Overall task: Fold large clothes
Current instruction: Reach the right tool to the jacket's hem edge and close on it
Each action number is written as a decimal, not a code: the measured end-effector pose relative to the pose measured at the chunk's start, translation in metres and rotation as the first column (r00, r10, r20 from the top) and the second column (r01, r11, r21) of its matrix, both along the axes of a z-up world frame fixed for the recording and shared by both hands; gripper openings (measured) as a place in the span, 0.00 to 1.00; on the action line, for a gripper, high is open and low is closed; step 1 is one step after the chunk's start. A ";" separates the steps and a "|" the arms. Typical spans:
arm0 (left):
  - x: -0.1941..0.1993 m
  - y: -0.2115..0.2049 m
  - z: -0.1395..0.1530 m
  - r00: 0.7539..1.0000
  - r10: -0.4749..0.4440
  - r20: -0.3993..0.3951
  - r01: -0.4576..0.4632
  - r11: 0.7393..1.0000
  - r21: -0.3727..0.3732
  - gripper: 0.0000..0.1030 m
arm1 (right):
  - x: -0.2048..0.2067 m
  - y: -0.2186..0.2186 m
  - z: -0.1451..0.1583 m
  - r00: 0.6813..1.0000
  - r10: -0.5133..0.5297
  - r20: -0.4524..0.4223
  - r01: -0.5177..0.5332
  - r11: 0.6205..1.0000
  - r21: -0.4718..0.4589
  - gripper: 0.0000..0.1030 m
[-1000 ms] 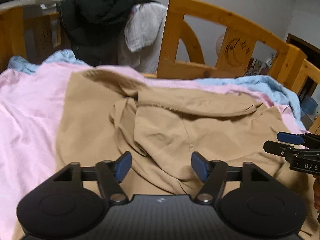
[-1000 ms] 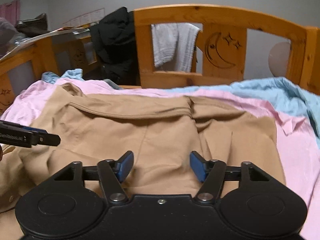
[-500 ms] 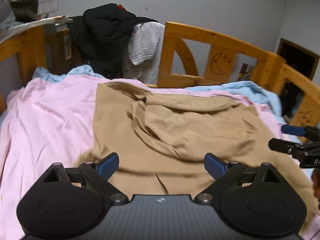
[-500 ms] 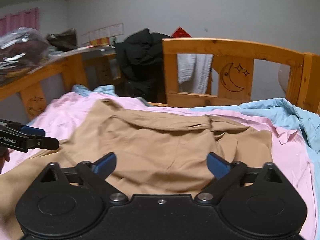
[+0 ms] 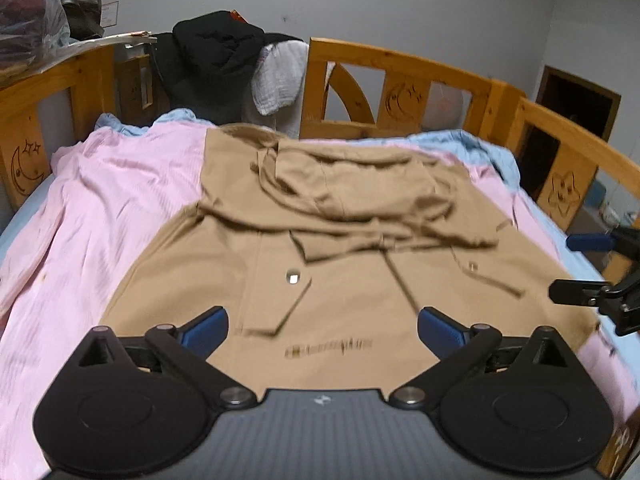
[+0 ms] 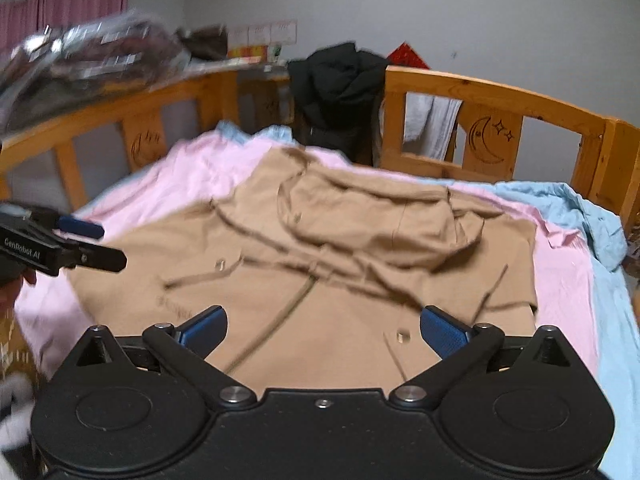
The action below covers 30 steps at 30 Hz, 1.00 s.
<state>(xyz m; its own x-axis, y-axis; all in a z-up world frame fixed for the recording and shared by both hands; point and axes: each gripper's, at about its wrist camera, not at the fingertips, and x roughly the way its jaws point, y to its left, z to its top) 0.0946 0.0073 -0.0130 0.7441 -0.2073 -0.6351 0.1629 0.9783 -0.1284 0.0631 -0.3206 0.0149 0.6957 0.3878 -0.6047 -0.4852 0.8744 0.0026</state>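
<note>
A tan hooded jacket point(image 5: 340, 248) lies spread on the bed over a pink sheet point(image 5: 100, 216), its hood and upper part bunched toward the far end. It also shows in the right wrist view point(image 6: 352, 264). My left gripper point(image 5: 323, 330) is open and empty above the jacket's near hem. My right gripper point(image 6: 323, 330) is open and empty above the near hem too. The right gripper's fingers point(image 5: 588, 268) show at the right edge of the left wrist view. The left gripper's fingers point(image 6: 80, 244) show at the left edge of the right wrist view.
A wooden bed rail point(image 5: 400, 80) with moon and star cutouts runs around the bed. A black coat point(image 5: 216, 64) and a grey cloth point(image 5: 280, 80) hang over the far rail. A light blue sheet point(image 6: 592, 232) is bunched on the right. Bagged items point(image 6: 92, 56) sit beyond the left rail.
Both grippers have pulled back and up from the jacket and their jaws have opened wider. More of the jacket's lower part and the bed is in view.
</note>
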 end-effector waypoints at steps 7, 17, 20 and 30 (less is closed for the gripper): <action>-0.019 0.014 -0.028 0.997 -0.053 -0.047 0.056 0.995 0.085 0.99 | -0.026 0.017 -0.029 0.977 0.119 -0.178 -0.138 0.986 -0.097 0.99; -0.032 0.033 -0.049 0.987 -0.150 -0.052 0.154 0.984 0.094 0.99 | -0.056 0.060 -0.077 0.960 0.213 -0.182 -0.267 0.894 -0.361 0.99; -0.032 0.029 -0.051 0.983 -0.173 -0.054 0.179 0.974 0.136 0.99 | -0.057 0.067 -0.085 0.969 0.216 -0.115 -0.245 0.859 -0.449 0.99; -0.028 0.008 -0.052 0.971 -0.235 -0.049 0.240 0.958 0.159 0.99 | -0.052 0.080 -0.094 0.981 0.193 0.012 -0.168 0.880 -0.444 0.60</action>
<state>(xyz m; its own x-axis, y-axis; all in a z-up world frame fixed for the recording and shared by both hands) 0.0664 0.0154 -0.0649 0.6663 -0.2678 -0.6960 0.3913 0.9200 0.0206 0.0112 -0.2407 -0.0794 0.6755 0.2138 -0.7057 -0.6231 0.6773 -0.3912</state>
